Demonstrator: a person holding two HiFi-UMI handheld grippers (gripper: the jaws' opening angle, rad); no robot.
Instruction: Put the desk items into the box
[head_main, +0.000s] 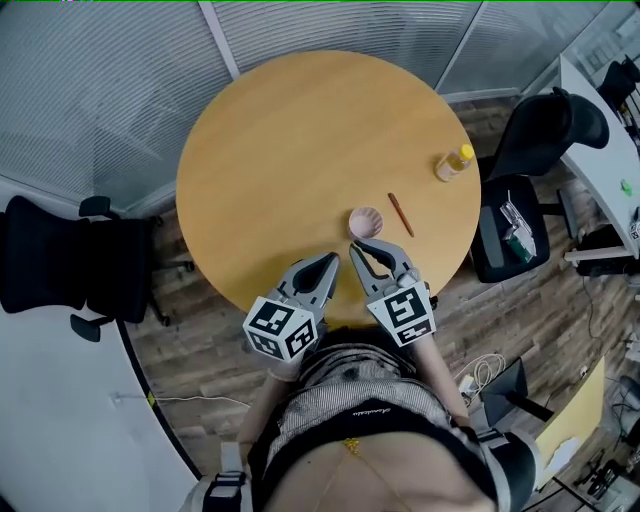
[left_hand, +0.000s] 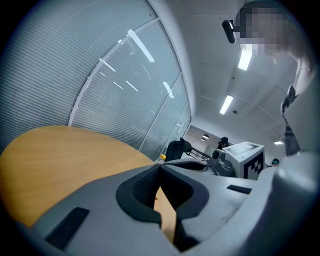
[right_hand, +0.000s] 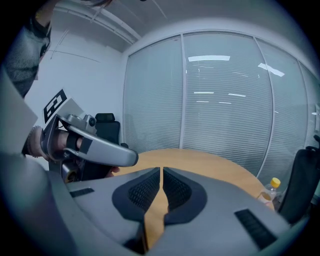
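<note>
At the near edge of the round wooden worktop (head_main: 290, 140), the left gripper (head_main: 332, 259) and right gripper (head_main: 357, 246) sit side by side, both with jaws drawn together on nothing. Just beyond the right gripper lies a small pink round dish (head_main: 366, 221), with a thin brown stick (head_main: 401, 214) beside it. Farther right stands a small yellow-capped bottle (head_main: 454, 163).
</note>
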